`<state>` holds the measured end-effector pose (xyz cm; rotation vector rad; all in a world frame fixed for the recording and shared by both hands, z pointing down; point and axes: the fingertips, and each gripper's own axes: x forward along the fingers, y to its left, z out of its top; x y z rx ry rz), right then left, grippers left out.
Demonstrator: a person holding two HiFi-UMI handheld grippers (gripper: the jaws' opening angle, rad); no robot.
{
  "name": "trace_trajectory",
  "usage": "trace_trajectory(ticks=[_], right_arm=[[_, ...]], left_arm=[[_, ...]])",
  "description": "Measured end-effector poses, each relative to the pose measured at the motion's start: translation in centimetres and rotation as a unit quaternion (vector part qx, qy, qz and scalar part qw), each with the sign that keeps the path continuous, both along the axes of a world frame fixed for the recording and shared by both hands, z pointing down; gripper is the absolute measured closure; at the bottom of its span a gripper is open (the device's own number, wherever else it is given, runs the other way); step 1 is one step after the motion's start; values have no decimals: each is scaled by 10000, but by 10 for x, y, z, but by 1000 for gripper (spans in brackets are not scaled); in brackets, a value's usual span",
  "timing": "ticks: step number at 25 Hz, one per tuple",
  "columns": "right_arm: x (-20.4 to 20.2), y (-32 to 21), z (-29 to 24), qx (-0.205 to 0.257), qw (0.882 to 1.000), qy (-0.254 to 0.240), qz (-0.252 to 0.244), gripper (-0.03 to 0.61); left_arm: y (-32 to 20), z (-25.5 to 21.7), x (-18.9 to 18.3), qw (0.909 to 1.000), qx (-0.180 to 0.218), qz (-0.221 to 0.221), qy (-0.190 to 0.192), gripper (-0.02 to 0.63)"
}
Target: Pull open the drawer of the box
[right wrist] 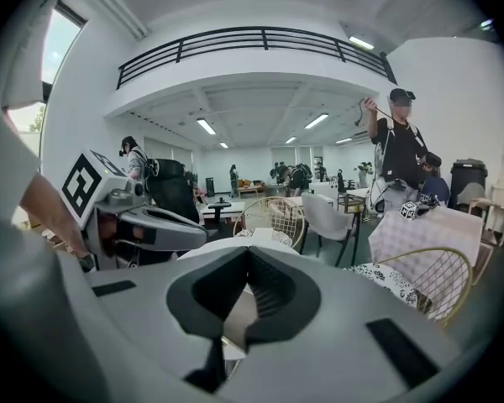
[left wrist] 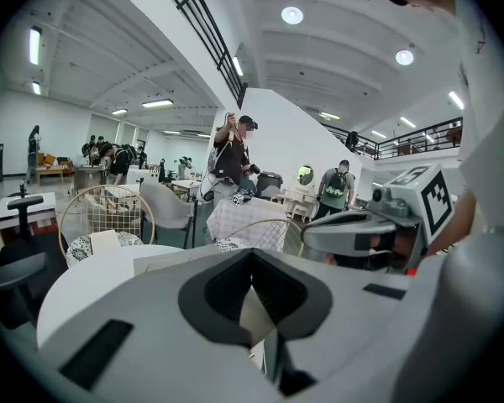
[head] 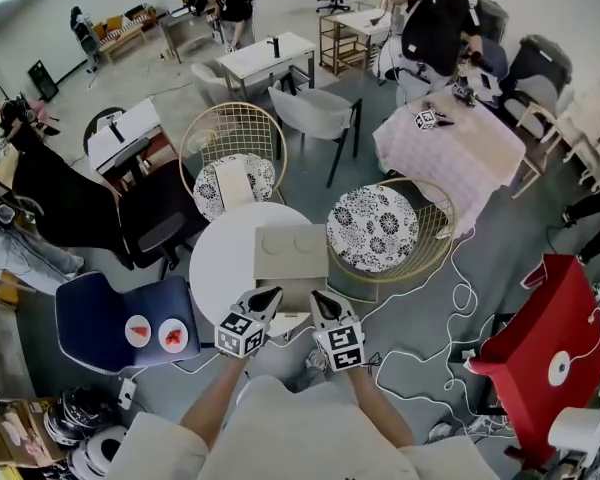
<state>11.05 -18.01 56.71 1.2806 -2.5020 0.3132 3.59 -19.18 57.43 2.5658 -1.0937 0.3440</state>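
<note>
A round white table [head: 215, 263] carries a beige box [head: 290, 253] at its near edge, longer side laid across, front turned toward the person. Bare forearms reach forward side by side. The left gripper [head: 269, 295] and right gripper [head: 321, 297] are angled inward at that front, each with jaws clenched tip to tip.
</note>
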Motion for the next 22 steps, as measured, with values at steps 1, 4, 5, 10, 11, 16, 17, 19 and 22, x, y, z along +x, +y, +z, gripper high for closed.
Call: trace_trajectory(ticks=[1,4,5,10,11,16,17,19,22], right_arm=[[-1,5,-1,4,10000,-8,14,563],[-8,24,-4,38,10000,-49,67,561],[-11,31,-4,33,9999,-38,86,561],[-33,76,4,16,9998,62,209,563],[-39,87,4,18,9997,51,237,562],[-67,141,4,37,9994,26,344,563],[-71,150,4,51,9993,25,363,563],[-78,168,4,78,9991,16,413,563],[-85,195,3,105,9988,8,484,563]], left_arm=[[4,-2,0,10000,21,9,22,603],[21,-7,-5,9999,89,44,85,603],[28,-9,-7,9999,110,59,106,603],[73,-12,-27,9995,239,167,146,602],[85,-11,-31,9994,255,195,148,603],[137,-7,-58,9992,242,245,187,603],[146,-6,-63,9992,240,254,200,603],[164,-4,-70,9990,257,280,213,601],[191,-6,-79,9988,303,304,244,603]])
